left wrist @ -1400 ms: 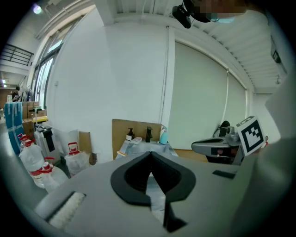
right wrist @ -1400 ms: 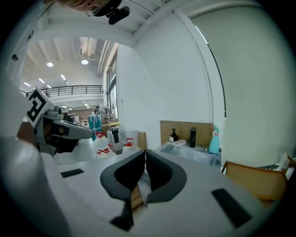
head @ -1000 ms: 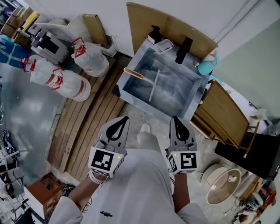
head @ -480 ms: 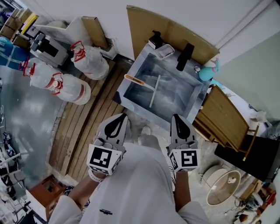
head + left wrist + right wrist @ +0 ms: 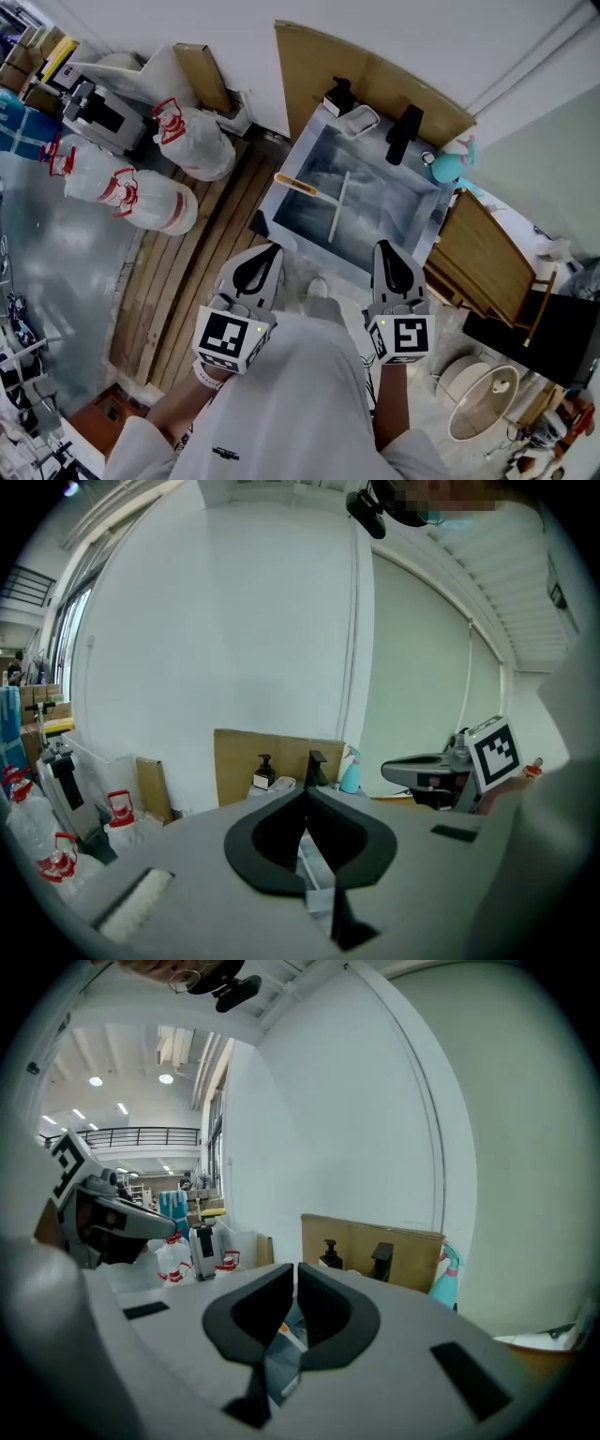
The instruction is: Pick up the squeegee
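The squeegee (image 5: pixel 337 208) lies flat in the steel sink (image 5: pixel 429 220); it has an orange grip, a thin white shaft and a long white blade. My left gripper (image 5: pixel 274 247) is held in the air short of the sink's near left corner, its jaws together and nothing in them (image 5: pixel 307 794). My right gripper (image 5: pixel 382 245) hovers level with it by the near rim, also shut and empty (image 5: pixel 293 1269). Both point toward the sink, and neither touches the squeegee. Each gripper view shows the other gripper off to the side.
A black faucet (image 5: pixel 401 131), a soap dispenser (image 5: pixel 336 94), a soap dish (image 5: pixel 361 120) and a teal spray bottle (image 5: pixel 448 155) stand along the sink's back, with cardboard (image 5: pixel 375 66) behind. White tied bags (image 5: pixel 141 183) lie left on wooden slats (image 5: pixel 206 244). Wooden boards (image 5: pixel 483 248) lean at the right.
Both grippers have moved forward toward the sink together with the person. Their jaws stayed shut and the squeegee has not moved in the sink.
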The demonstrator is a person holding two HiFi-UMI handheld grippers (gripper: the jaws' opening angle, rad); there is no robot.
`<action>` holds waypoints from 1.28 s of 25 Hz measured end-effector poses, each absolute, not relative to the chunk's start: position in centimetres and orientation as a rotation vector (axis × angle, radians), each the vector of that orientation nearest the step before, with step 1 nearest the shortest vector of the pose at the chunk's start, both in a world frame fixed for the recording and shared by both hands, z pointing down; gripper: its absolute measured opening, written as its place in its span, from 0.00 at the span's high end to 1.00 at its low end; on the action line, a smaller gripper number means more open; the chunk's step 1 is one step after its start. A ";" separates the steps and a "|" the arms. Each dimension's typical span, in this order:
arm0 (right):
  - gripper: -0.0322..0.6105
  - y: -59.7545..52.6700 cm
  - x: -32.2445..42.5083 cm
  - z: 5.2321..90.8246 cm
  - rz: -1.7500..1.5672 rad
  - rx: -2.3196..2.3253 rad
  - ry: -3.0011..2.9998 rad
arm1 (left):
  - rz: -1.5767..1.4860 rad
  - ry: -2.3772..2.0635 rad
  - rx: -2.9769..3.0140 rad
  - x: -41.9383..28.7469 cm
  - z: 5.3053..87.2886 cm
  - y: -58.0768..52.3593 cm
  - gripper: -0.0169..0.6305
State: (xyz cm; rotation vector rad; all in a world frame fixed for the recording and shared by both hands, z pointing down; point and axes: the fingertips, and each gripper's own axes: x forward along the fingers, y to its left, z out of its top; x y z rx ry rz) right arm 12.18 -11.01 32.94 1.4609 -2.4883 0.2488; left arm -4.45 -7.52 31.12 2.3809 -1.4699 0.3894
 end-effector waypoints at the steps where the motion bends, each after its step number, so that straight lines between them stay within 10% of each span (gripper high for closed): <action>1: 0.94 -11.3 11.8 33.0 0.250 1.452 -2.491 | 0.388 -1.469 2.378 -4.6 31.2 -7.8 0.97; 32: 0.68 -21.3 1.2 46.9 0.215 0.715 -2.496 | 0.537 -1.348 2.236 -6.1 43.8 -16.4 0.97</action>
